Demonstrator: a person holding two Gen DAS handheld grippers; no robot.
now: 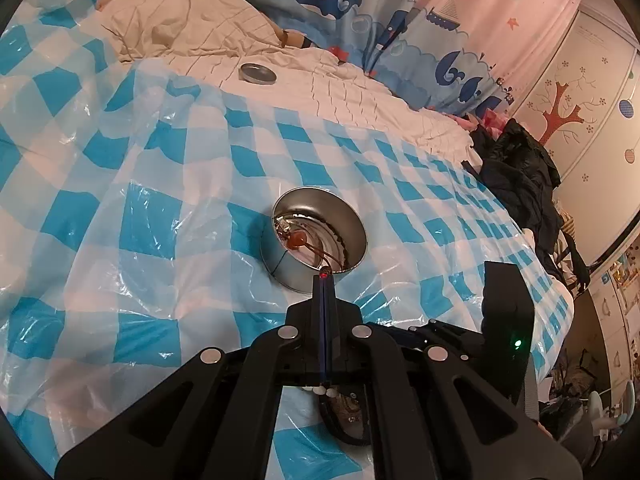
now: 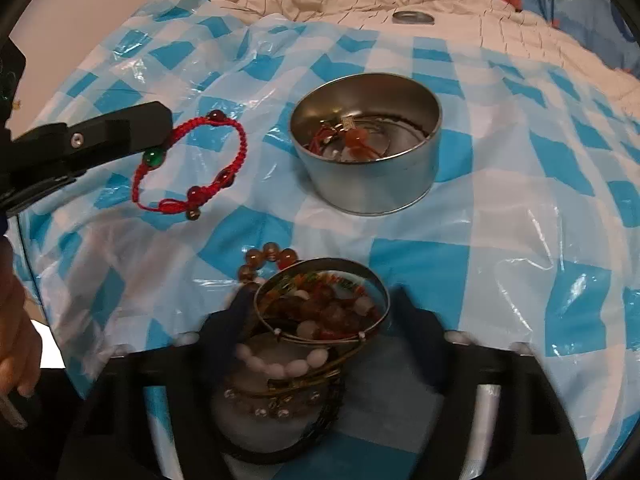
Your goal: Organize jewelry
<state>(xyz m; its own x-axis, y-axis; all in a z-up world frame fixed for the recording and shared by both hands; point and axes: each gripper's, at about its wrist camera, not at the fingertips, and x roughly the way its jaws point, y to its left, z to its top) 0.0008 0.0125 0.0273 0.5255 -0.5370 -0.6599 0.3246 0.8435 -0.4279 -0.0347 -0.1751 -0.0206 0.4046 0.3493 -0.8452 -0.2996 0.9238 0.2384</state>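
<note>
A red braided bracelet (image 2: 192, 164) with dark red and green beads hangs in the air, pinched at its green bead by the left gripper (image 2: 158, 148), whose fingers (image 1: 325, 308) are pressed flat together on the cord. In the left wrist view only a speck of red shows at the fingertips; the rest of the loop is hidden behind them. Just beyond sits the round metal tin (image 2: 368, 148), open, on the blue-and-white checked plastic sheet (image 2: 500, 216). Inside lie an orange bead and some thin cords, tangled and hard to tell apart. The right gripper (image 2: 320, 316) stands spread wide over a heap of bracelets (image 2: 316, 320): a metal bangle, pale pink beads and amber beads, blurred and partly covered by its frame. It grips none of them. Far back on the cream quilt (image 1: 340, 88) rests the tin lid (image 1: 257, 74).
</note>
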